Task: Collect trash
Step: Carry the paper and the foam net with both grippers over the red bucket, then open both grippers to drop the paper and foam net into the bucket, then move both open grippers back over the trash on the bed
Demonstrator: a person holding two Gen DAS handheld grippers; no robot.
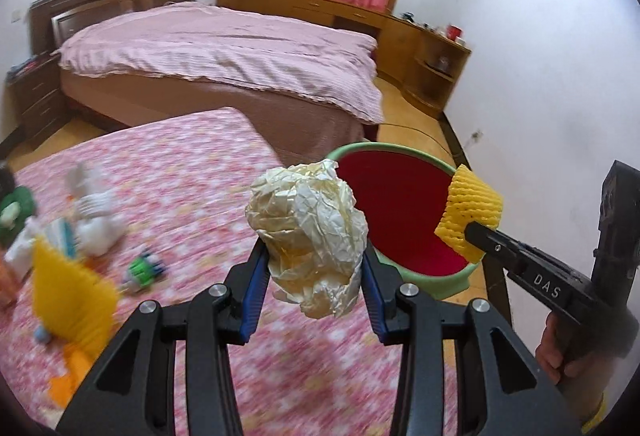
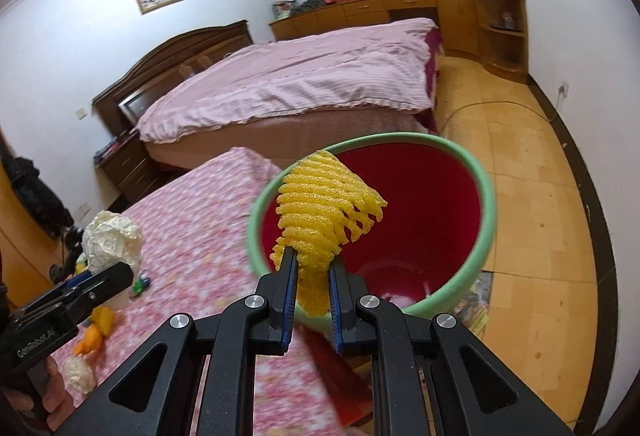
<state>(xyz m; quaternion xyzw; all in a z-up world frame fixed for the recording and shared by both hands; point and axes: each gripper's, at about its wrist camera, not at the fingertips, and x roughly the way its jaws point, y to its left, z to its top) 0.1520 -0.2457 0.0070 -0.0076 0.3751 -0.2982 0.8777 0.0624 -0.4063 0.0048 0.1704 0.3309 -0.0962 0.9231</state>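
Note:
My left gripper (image 1: 314, 256) is shut on a crumpled cream paper ball (image 1: 308, 232), held above the pink floral table, left of the bin. The bin (image 1: 452, 282) is red inside with a green rim, beside the table's right edge. My right gripper (image 2: 314, 264) is shut on a yellow foam fruit net (image 2: 320, 212), held over the bin's (image 2: 486, 232) near rim. The net (image 1: 472, 216) and right gripper (image 1: 478, 232) show in the left wrist view; the paper ball (image 2: 112, 240) and left gripper (image 2: 120, 272) show in the right wrist view.
The pink floral table (image 1: 192, 172) holds another yellow foam net (image 1: 68, 288), a white plush toy (image 1: 94, 216), a green toy (image 1: 144, 270) and other small items. A bed with a pink cover (image 1: 224, 48) stands behind. Wooden cabinets (image 1: 424, 48) line the far wall.

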